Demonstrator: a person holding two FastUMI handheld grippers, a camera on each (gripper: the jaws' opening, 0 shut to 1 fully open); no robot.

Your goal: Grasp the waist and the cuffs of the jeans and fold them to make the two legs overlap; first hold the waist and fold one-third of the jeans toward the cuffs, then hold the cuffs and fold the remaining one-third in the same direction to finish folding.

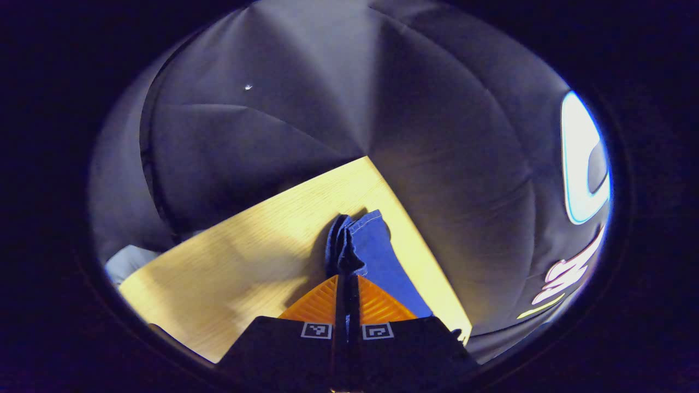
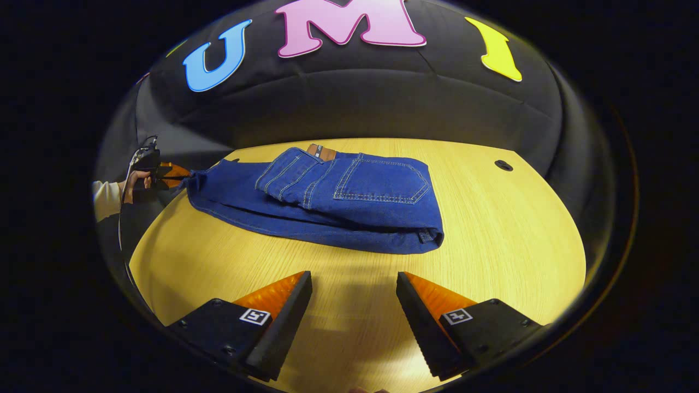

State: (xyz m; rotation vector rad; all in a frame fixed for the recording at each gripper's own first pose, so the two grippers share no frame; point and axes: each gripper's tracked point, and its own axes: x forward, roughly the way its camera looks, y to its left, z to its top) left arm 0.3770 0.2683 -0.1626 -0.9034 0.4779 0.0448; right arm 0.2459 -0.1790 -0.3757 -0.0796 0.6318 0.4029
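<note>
On the pale wooden worktop the jeans lie with legs stacked one over the other and the waist part already turned over toward the cuffs, back pocket facing up. The cuff end trails off toward the worktop's far-left edge as the right gripper view has it. There the left hand-held gripper has its fingers drawn together on the bunched denim of the cuffs, both pressing on the cloth; in the right gripper view it appears small at the edge, a sleeved hand behind it. The right hand-held gripper hangs low over bare wood just in front of the folded bundle, its fingers spread wide apart and holding nothing.

I judge the waist fold done and the cuff fold now in hand. The next move calls for the cuffs to be lifted and carried over the folded part, kept level so the two legs stay aligned. The free gripper looks placed to take the near cuff edge or steady the bundle.
</note>
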